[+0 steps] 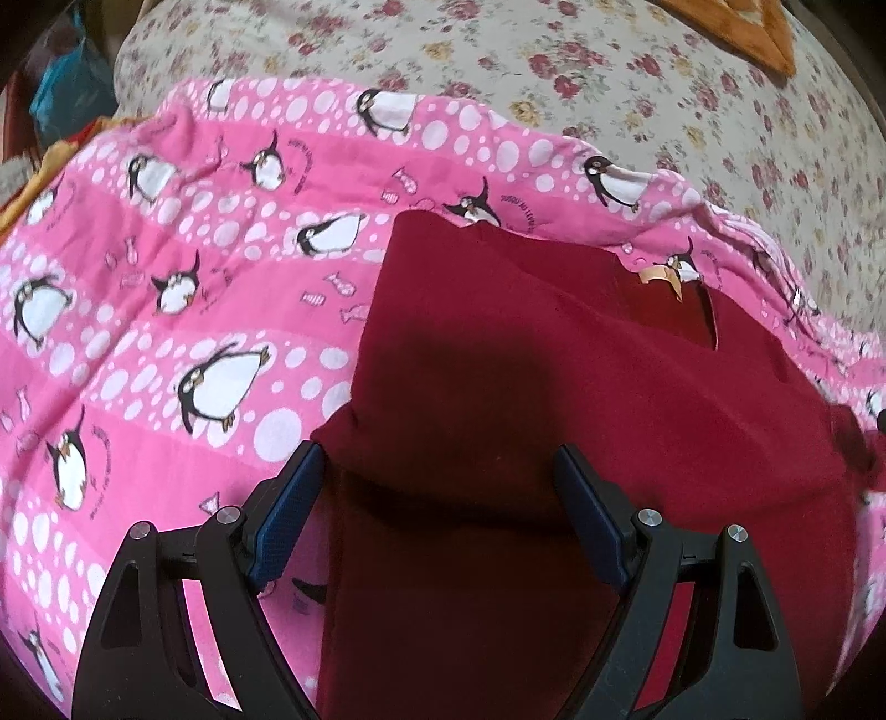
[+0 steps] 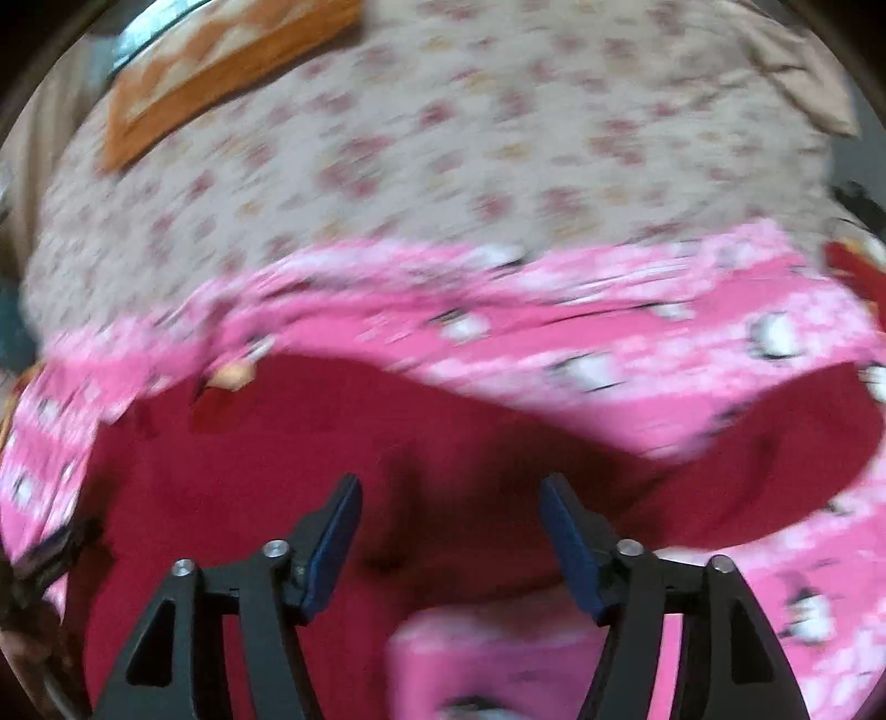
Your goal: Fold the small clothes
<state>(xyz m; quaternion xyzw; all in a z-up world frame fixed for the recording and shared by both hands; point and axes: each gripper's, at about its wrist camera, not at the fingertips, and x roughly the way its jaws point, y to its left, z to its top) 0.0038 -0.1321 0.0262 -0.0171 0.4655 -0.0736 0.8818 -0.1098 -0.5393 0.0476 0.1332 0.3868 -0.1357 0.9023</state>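
A dark red garment [image 1: 554, 399] lies on a pink penguin-print blanket [image 1: 166, 288], its neck opening and tan label [image 1: 662, 277] toward the far side. My left gripper [image 1: 437, 459] hovers over the garment's near left part with the jaws wide apart, and the blue pads [image 1: 293, 515] touch no cloth. The right wrist view is blurred. There the red garment [image 2: 277, 459] spreads below my right gripper [image 2: 449, 484], which stands open with nothing pinched. A sleeve or flap [image 2: 775, 443] reaches out to the right over the pink blanket [image 2: 609, 343].
Beyond the pink blanket lies a floral bedsheet [image 1: 554, 72] [image 2: 443, 155]. An orange patterned cloth [image 1: 736, 27] [image 2: 221, 72] sits at the far edge. Blue and other items [image 1: 66, 94] are piled off the bed's left side.
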